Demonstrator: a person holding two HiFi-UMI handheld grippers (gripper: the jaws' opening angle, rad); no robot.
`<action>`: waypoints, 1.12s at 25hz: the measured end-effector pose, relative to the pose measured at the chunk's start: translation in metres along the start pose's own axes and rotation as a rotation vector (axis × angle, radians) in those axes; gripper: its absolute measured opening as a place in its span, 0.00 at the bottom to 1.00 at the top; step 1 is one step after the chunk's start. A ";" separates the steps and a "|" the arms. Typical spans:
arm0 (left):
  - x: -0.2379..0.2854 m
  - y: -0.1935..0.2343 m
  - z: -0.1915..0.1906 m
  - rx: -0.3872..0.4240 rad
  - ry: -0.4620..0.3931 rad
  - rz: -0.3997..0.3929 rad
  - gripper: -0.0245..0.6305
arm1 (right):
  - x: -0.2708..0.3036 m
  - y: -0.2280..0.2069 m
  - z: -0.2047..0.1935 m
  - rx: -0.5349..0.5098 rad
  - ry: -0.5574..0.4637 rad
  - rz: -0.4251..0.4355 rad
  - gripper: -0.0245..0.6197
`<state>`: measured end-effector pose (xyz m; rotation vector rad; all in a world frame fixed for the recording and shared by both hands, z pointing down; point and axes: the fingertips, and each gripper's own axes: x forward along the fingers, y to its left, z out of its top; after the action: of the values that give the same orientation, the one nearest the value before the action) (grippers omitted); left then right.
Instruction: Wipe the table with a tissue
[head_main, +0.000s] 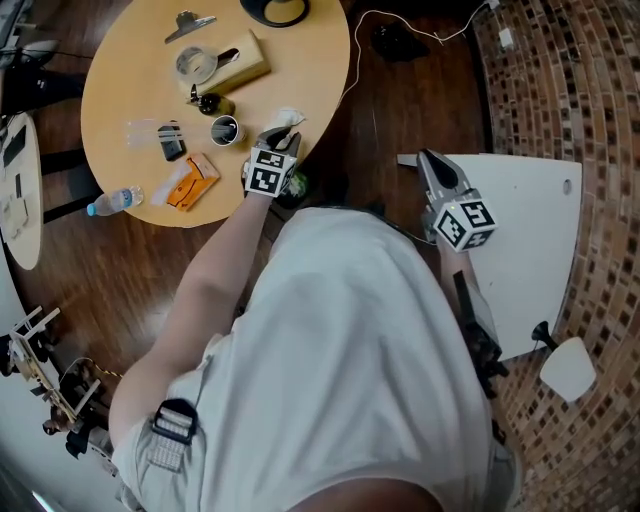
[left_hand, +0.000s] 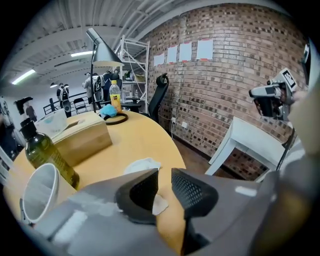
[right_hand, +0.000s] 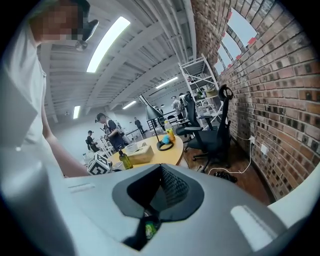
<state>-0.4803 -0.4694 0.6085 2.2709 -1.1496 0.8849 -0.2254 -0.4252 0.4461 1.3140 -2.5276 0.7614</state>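
The left gripper (head_main: 278, 140) is positioned at the near edge of the round wooden surface (head_main: 120, 90), angled downward toward it. In the left gripper view, the jaws of the left gripper (left_hand: 165, 172) are seen standing apart, with a clear gap between the two pads. Nothing is pressed by either pad.

The tissue (left_hand: 142, 165) is located on the surface directly ahead of and below the left jaw tips. It is white and crumpled, and it lies flat on the wood close to the surface edge. A white portion is also visible through the gap between the jaws, lower down; it is not clamped. In the head view, the tissue (head_main: 288, 120) is seen just beyond the gripper tips.

Behind the tissue, a tissue box (left_hand: 82, 137), a dark bottle (left_hand: 42, 150) and a cup (left_hand: 40, 190) are arranged on the surface, well apart from the jaws.

The right gripper (head_main: 424, 157) is held over a separate white surface (head_main: 530, 240), well apart from the wooden one. In the right gripper view, the jaws of the right gripper (right_hand: 161, 167) are seen closed together at the tips, and no object is held between them.
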 end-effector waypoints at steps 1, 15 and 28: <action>0.002 0.002 -0.003 0.011 0.009 0.004 0.19 | 0.001 0.000 0.000 0.007 -0.002 -0.004 0.05; 0.026 0.033 -0.022 0.004 0.033 0.082 0.37 | 0.003 0.004 -0.008 0.077 -0.014 -0.064 0.05; 0.036 0.057 -0.028 -0.087 0.069 0.178 0.21 | 0.000 0.003 -0.009 0.106 -0.025 -0.103 0.05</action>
<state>-0.5210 -0.5031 0.6588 2.0770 -1.3480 0.9523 -0.2283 -0.4189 0.4530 1.4831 -2.4465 0.8725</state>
